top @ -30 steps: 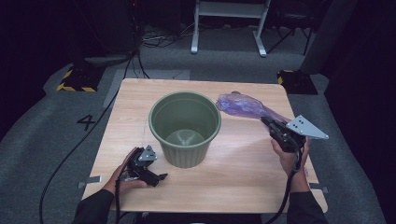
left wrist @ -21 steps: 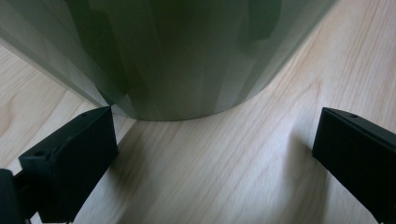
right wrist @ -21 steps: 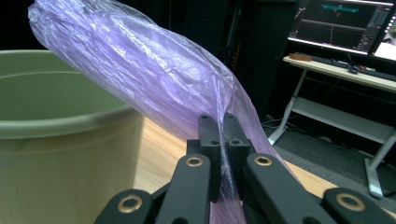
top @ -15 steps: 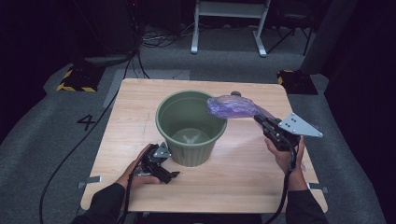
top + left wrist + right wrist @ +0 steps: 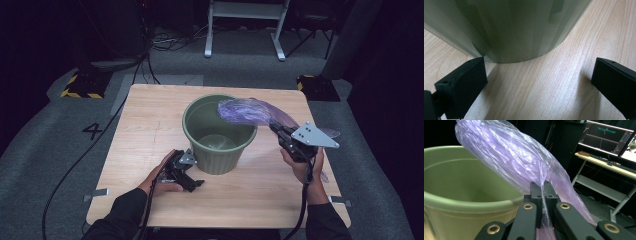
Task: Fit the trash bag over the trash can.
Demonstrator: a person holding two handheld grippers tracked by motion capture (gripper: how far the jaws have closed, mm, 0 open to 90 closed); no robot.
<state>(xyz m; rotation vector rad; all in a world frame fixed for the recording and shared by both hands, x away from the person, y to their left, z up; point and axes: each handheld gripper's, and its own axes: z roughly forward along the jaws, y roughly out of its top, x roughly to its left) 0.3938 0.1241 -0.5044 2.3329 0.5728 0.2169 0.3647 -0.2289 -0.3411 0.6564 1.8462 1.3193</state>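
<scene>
A green plastic bin (image 5: 220,132) stands upright in the middle of the wooden table (image 5: 145,120). My right gripper (image 5: 276,129) is shut on a thin purple plastic bag (image 5: 245,111) and holds it stretched over the bin's right rim. In the right gripper view the bag (image 5: 519,162) rises from between the pressed jaws of the right gripper (image 5: 542,188), with the bin's rim (image 5: 469,202) just behind. My left gripper (image 5: 192,161) lies low on the table at the bin's front left, open. In the left gripper view the left gripper (image 5: 539,80) faces the bin's base (image 5: 509,30), jaws wide apart, nothing between them.
The table's front right is bare wood. A metal stand (image 5: 245,30) and cables (image 5: 165,42) are on the grey floor behind the table. A yellow-and-black striped block (image 5: 80,86) lies at the far left, a dark box (image 5: 316,86) at the far right.
My left gripper has slid rightward along the table up to the bin's base. My right gripper has carried the bag leftward, so that it now hangs over the bin's rim.
</scene>
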